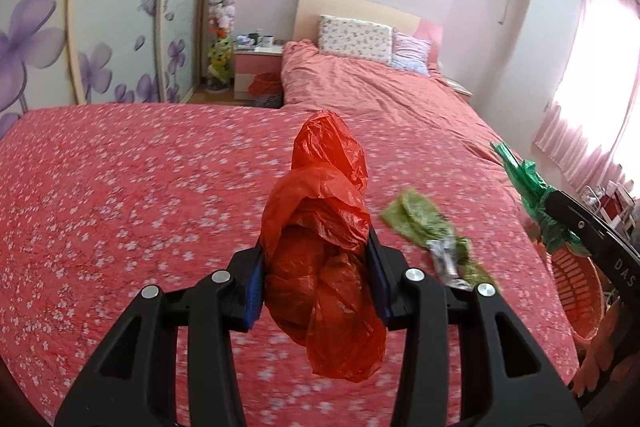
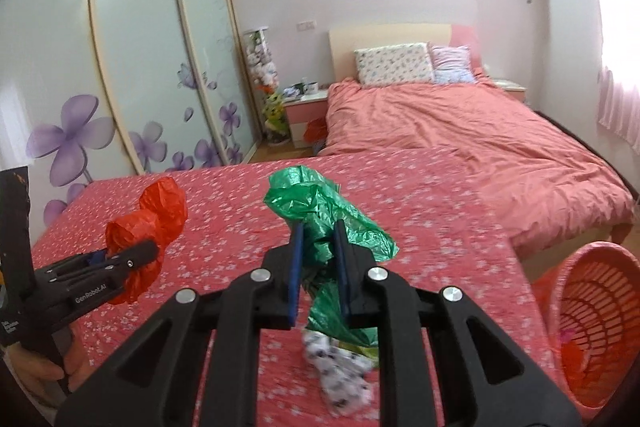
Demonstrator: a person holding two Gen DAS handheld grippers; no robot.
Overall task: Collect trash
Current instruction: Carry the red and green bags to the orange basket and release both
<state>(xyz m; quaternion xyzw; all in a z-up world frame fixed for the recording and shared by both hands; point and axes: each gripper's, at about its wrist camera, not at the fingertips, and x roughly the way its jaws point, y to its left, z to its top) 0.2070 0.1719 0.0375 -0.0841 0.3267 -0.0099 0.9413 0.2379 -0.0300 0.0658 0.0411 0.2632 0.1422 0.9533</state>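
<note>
The left gripper [image 1: 316, 291] is pinching a red bag [image 1: 320, 247] above the bed [image 1: 120, 195]; the right gripper [image 2: 318, 275] is pinching a green bag [image 2: 320, 215]. Next, both probably need carrying to the basket [image 2: 600, 327] at right.

Daylight floods in through the pink curtains [image 1: 592, 75] at about three o'clock in both wrist views, blowing that side out to near white and casting a rosy tint on the walls. The wardrobe doors [image 2: 132, 39] at ten o'clock carry soft glare spots. Shadows are faint and diffuse. The flowered bedspread [image 1: 132, 211] smears with motion blur, worst near six o'clock. Fisheye distortion bends straight edges, and dark vignetting rounds every corner.
</note>
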